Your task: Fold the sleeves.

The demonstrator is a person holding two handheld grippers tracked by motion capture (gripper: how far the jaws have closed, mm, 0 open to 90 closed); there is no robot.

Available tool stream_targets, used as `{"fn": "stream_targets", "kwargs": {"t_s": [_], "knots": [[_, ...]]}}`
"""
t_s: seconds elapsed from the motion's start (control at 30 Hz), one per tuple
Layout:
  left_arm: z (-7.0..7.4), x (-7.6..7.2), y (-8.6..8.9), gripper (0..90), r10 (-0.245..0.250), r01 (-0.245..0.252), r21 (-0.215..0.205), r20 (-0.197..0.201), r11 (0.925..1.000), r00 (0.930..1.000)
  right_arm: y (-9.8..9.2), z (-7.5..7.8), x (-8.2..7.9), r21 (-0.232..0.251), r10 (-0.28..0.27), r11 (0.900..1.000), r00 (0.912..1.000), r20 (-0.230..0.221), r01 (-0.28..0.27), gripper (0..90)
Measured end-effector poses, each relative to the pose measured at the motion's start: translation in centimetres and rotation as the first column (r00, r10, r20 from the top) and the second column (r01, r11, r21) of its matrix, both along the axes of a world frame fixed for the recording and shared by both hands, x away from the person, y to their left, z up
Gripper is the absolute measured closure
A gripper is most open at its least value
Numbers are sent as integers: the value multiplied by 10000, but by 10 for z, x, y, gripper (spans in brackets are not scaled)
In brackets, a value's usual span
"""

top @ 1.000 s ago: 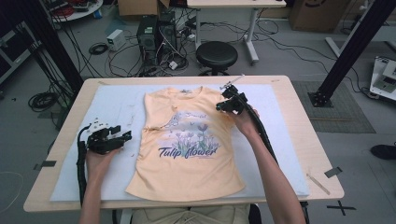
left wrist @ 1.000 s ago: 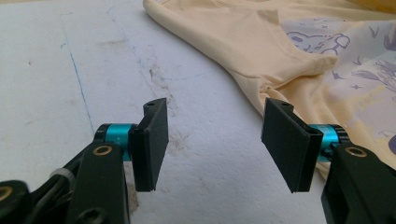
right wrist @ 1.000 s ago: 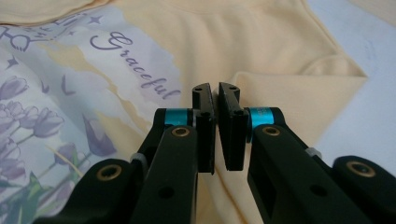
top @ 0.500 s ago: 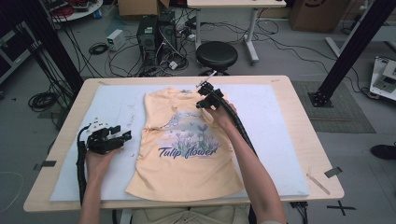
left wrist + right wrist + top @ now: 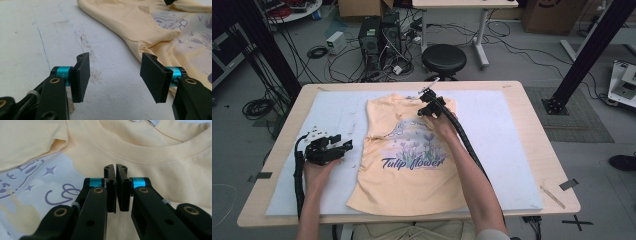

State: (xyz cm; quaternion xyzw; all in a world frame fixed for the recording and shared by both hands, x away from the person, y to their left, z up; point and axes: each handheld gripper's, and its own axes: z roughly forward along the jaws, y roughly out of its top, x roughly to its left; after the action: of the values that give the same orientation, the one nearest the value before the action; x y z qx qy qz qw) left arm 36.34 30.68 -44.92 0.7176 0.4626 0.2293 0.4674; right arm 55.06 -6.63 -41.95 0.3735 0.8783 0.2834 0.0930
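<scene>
Lying under right tool [image 5: 115,167], yellow T-shirt [image 5: 160,152], collar just ahead

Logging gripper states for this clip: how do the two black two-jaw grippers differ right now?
The left gripper has its jaws wide apart with nothing between them; the right gripper has its jaws shut together, with no cloth visibly pinched. The left sits over the bare white mat beside the pale yellow printed T-shirt; the right sits over the shirt, just below its collar. Both have black jaws on teal mounts.

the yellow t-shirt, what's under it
The yellow t-shirt lies flat on a pale mat that covers the wooden table. Whether anything lies between shirt and mat cannot be seen; the fabric covers it.
</scene>
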Motion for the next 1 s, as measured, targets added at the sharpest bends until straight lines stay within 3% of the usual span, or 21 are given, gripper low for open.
{"fn": "stream_targets", "kwargs": {"t_s": [0.13, 0.17, 0.33, 0.37, 0.43, 0.5, 0.53, 0.57, 0.7, 0.8, 0.87, 0.9, 0.93, 0.97, 1.0], "knots": [[0, 0, -1, 412, -3, 3, 51, -19, 10000, 10000, -2, 8, -5, -333, 173, 9993, 9998, 57, -171, 849], [0, 0, -1, 412, -3, 3, 91, -16, 10000, 10000, -5, 14, -7, -182, 135, 9997, 9999, -53, -136, 740], [0, 0, -1, 412, -10, 11, 136, -26, 9999, 10000, -6, 15, -10, -333, 110, 9994, 9997, -215, -117, 617], [0, 0, -1, 412, -26, 26, 162, -26, 9999, 10000, -4, 10, -9, -631, 28, 9980, 9997, -242, -43, 597], [0, 0, -1, 412, -17, 17, 160, -26, 9999, 10000, -3, 6, -8, -719, 48, 9974, 9995, -300, -70, 617], [0, 0, -1, 412, -12, 12, 146, -17, 9999, 10000, -1, -1, -6, -1038, 36, 9946, 9999, -166, -53, 822], [0, 0, -1, 412, -21, 21, 161, -24, 9999, 10000, -1, -1, -6, -1038, 36, 9946, 9999, -166, -53, 822], [0, 0, -1, 412, -33, 34, 169, -37, 9999, 10000, 0, 1, -6, -772, -43, 9970, 9999, 117, 52, 883], [0, 0, -1, 412, -16, 17, 165, -60, 9999, 10000, -1, 8, -1, -273, -397, 9988, 9974, 606, 414, 891], [0, 0, -1, 412, -21, 21, 147, -53, 9999, 10000, -2, 4, 3, -202, -426, 9988, 9981, 437, 435, 884], [0, 0, -1, 412, -20, 20, 140, -48, 9999, 10000, -4, -3, 5, -136, -273, 9995, 9996, -52, 272, 774], [0, 0, -1, 412, -29, 30, 158, -38, 9999, 10000, -8, -3, 3, 80, -388, 9992, 9991, -174, 390, 644], [0, 0, -1, 412, -29, 30, 158, -38, 9999, 10000, -8, -3, 3, 80, -388, 9992, 9991, -174, 390, 644], [0, 0, -1, 412, -33, 34, 142, -41, 9999, 10000, -12, 1, 0, 229, -581, 9980, 9983, -62, 583, 611], [0, 0, -1, 412, -45, 46, 173, -42, 9998, 10000, -22, 12, -10, 539, -773, 9958, 9958, 491, 746, 614]]}}
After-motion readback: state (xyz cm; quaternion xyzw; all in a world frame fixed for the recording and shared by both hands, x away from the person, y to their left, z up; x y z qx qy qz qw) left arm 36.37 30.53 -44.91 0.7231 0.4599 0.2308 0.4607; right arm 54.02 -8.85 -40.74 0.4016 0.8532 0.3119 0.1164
